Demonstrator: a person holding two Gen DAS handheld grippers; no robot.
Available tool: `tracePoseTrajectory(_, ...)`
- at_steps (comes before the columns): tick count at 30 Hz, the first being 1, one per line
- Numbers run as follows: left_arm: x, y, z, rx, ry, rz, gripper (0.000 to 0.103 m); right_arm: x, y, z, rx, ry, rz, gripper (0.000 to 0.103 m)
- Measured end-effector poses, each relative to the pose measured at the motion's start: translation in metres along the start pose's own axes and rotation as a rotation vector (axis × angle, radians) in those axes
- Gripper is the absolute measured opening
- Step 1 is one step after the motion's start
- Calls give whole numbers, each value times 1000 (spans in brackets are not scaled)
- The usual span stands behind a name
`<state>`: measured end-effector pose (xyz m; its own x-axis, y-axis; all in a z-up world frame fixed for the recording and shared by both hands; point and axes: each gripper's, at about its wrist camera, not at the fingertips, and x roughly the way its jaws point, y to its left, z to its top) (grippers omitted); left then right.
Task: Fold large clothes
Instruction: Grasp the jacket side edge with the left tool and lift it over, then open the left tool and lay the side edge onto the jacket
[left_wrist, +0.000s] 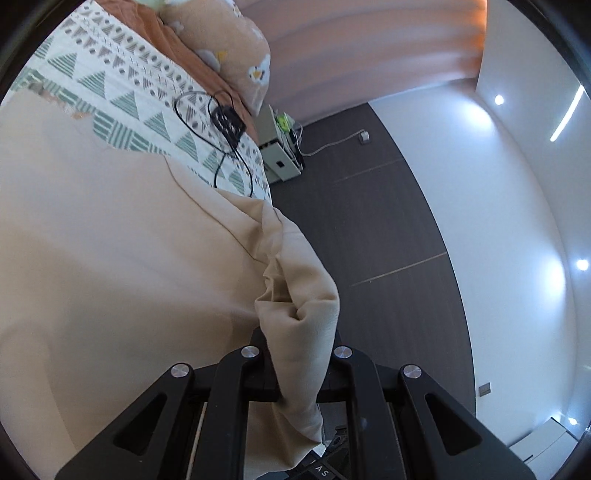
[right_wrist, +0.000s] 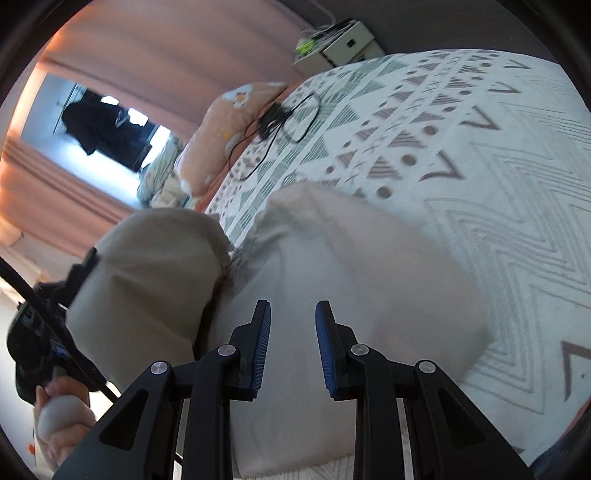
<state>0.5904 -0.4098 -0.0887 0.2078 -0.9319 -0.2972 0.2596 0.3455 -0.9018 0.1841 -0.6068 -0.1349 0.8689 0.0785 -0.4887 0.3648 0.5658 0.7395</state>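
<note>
While a beige garment (left_wrist: 110, 240) lies spread across the patterned bedspread (left_wrist: 122, 85), the left gripper (left_wrist: 295, 354) pinches a bunched fold at the bed's edge; to the right, the right gripper (right_wrist: 293, 325) hovers over the cloth, jaws parted and empty.

A beige garment (left_wrist: 110, 240) lies on a white bedspread (right_wrist: 498, 166) patterned with green and brown triangles and zigzags; peach pillow (left_wrist: 236, 48), black cable (left_wrist: 221, 122), blue-padded black claw (right_wrist: 292, 325).
</note>
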Motion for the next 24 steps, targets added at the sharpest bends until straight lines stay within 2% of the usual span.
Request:
tracePoseTrajectory(7, 43, -3, -23, -4, 101, -12, 11, -13, -15, 1, 75, -19, -16, 22)
tracePoseTrajectory(12, 66, -5, -47, 46, 182, 58, 12, -33, -34, 1, 167, -56, -40, 23)
tracePoseTrajectory(15, 74, 4, -58, 14, 237, 57, 31, -43, -42, 1, 219, -71, -42, 23)
tracePoseTrajectory(17, 77, 8, -61, -25, 267, 27, 67, -47, -44, 0, 239, -73, -35, 23)
tracePoseTrajectory(19, 73, 4, -64, -14, 267, -5, 81, -52, -43, -2, 244, -73, -20, 23)
tracePoseTrajectory(22, 61, -3, -65, 27, 272, 13, 82, -57, -39, -3, 230, -81, -30, 30)
tracePoseTrajectory(24, 43, -1, -61, 32, 255, 37, 82, -56, -38, -1, 222, -90, -19, 41)
